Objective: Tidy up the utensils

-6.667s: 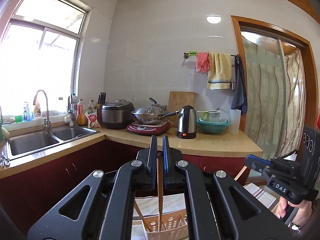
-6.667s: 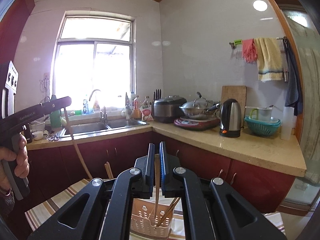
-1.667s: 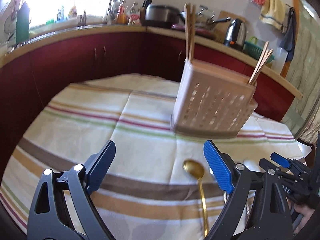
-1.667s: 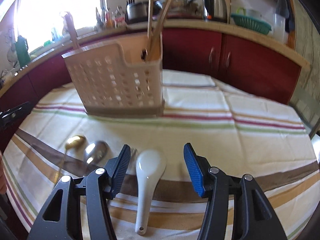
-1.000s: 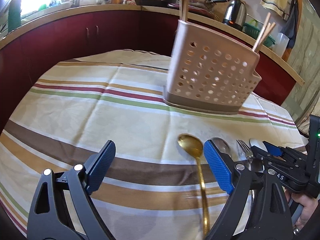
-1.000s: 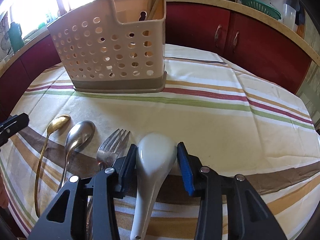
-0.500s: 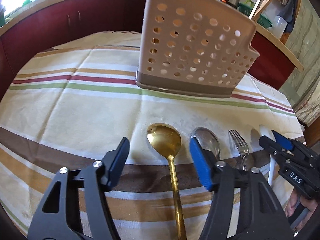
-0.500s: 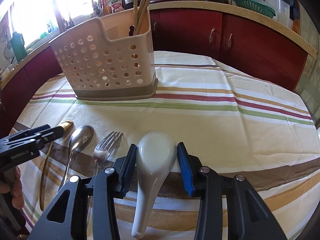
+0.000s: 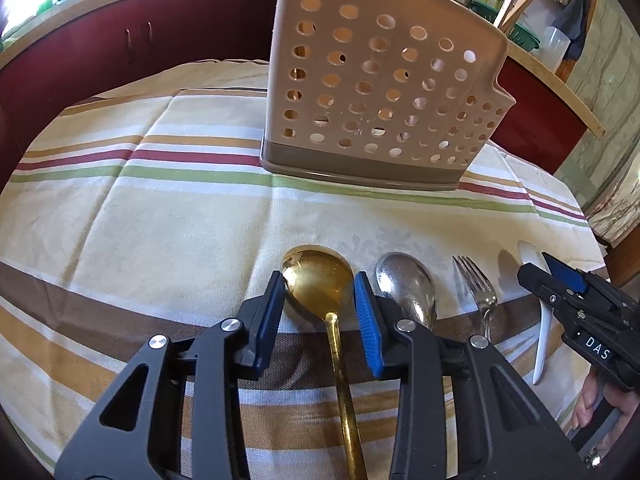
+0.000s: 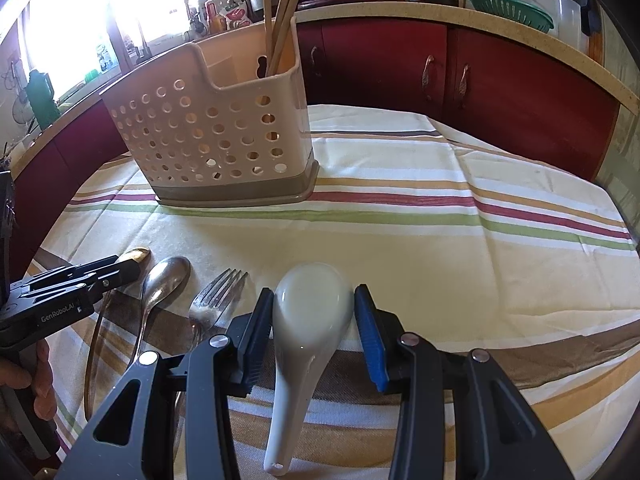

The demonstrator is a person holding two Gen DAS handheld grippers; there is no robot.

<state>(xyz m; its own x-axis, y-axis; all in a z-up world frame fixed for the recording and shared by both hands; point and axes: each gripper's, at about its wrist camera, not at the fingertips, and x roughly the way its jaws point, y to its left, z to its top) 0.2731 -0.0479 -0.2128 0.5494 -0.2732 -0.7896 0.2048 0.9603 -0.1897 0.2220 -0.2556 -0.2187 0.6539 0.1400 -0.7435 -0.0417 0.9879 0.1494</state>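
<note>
Four utensils lie in a row on the striped cloth [image 9: 168,216] before one perforated caddy [image 9: 380,92]: gold spoon [image 9: 316,280], silver spoon [image 9: 406,284], fork [image 9: 476,284], white ceramic spoon [image 10: 312,308]. The left gripper [image 9: 320,304] is closing around the gold spoon's bowl, pads not yet touching; the right gripper [image 10: 314,320] is clenched on the white ceramic spoon's bowl.

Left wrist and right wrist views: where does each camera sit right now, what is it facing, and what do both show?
Left wrist: on the left gripper, angled down at the gold spoon between its closing jaws; right gripper and fingers at right.
Right wrist: on the right gripper, angled down at the white spoon clamped by its bowl; left gripper and a hand at left.
Shared: utensil caddy, silver spoon, fork, striped tablecloth.
</note>
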